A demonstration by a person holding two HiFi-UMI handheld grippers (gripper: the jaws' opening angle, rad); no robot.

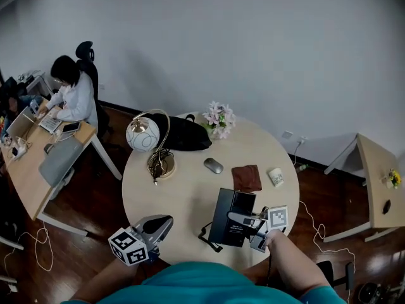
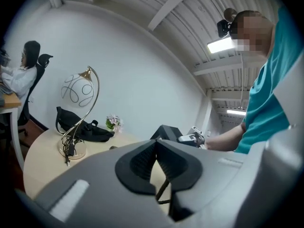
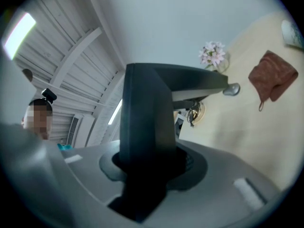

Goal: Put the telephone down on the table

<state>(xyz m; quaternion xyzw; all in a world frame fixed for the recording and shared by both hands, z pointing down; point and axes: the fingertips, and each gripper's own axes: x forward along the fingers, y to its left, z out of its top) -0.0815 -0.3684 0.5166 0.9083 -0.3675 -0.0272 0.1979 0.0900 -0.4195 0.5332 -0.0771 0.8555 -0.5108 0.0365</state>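
The telephone (image 1: 231, 217) is a black, boxy set. It stands tilted over the near edge of the round table (image 1: 190, 195), with my right gripper (image 1: 245, 221) shut on its side. In the right gripper view the telephone (image 3: 152, 108) fills the middle, clamped between the jaws of the right gripper (image 3: 151, 171). A thin black cord (image 1: 209, 239) loops from its lower left. Whether the telephone touches the tabletop I cannot tell. My left gripper (image 1: 166, 221) hovers at the table's near left edge, a short way left of the telephone (image 2: 166, 131). The left gripper (image 2: 155, 148) is shut with nothing in it.
On the table stand a globe lamp (image 1: 144, 135) with a gold base (image 1: 161, 165), a black bag (image 1: 183, 135), flowers (image 1: 219, 120), a grey mouse (image 1: 213, 165), a brown cloth (image 1: 246, 177) and a white cup (image 1: 276, 177). A person (image 1: 73, 94) sits at a desk far left.
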